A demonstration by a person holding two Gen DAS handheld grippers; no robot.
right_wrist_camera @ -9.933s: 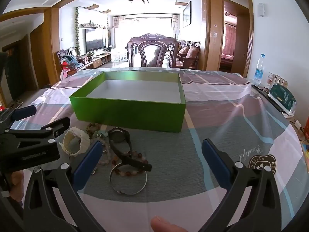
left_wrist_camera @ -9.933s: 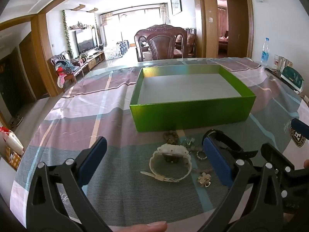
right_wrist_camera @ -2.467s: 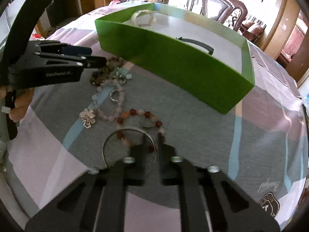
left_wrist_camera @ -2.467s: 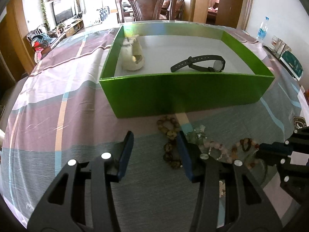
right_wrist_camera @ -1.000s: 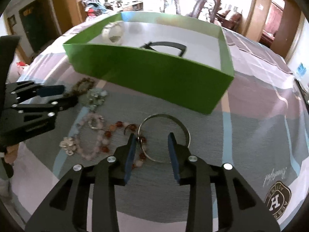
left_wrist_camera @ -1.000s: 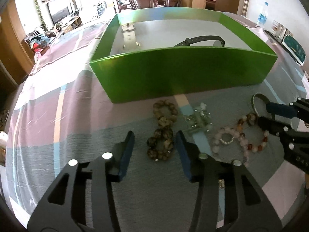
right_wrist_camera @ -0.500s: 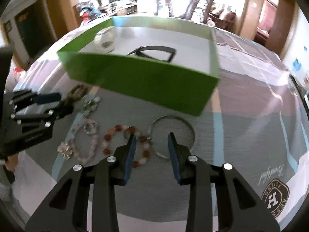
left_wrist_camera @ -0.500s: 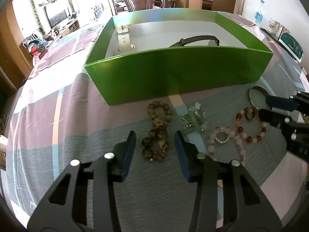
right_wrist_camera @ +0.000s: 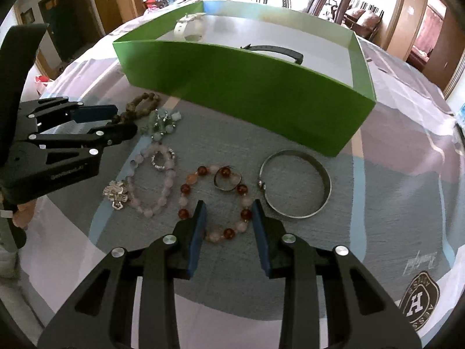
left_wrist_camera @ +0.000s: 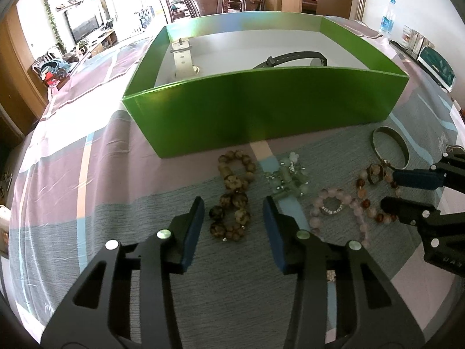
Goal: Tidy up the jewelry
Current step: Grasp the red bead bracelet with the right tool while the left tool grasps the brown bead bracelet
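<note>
The left gripper (left_wrist_camera: pixel 232 218) hangs with its jaws partly open, the brown bead bracelet (left_wrist_camera: pixel 232 200) lying between them, ungripped. The right gripper (right_wrist_camera: pixel 228 221) has its jaws partly open too, straddling the near arc of the red-and-pink bead bracelet (right_wrist_camera: pixel 213 200) on the counter (right_wrist_camera: pixel 377 203). Beyond both jaws sits the green box (right_wrist_camera: pixel 261 87).

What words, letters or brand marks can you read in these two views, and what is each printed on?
"H": centre of the round badge printed on the tablecloth; the lettering ringing it is too blurred to read.
Script word above the badge: upside down, unreadable.
White print on the body of the left gripper: too blurred.
Engraving on the silver ring: too small.
</note>
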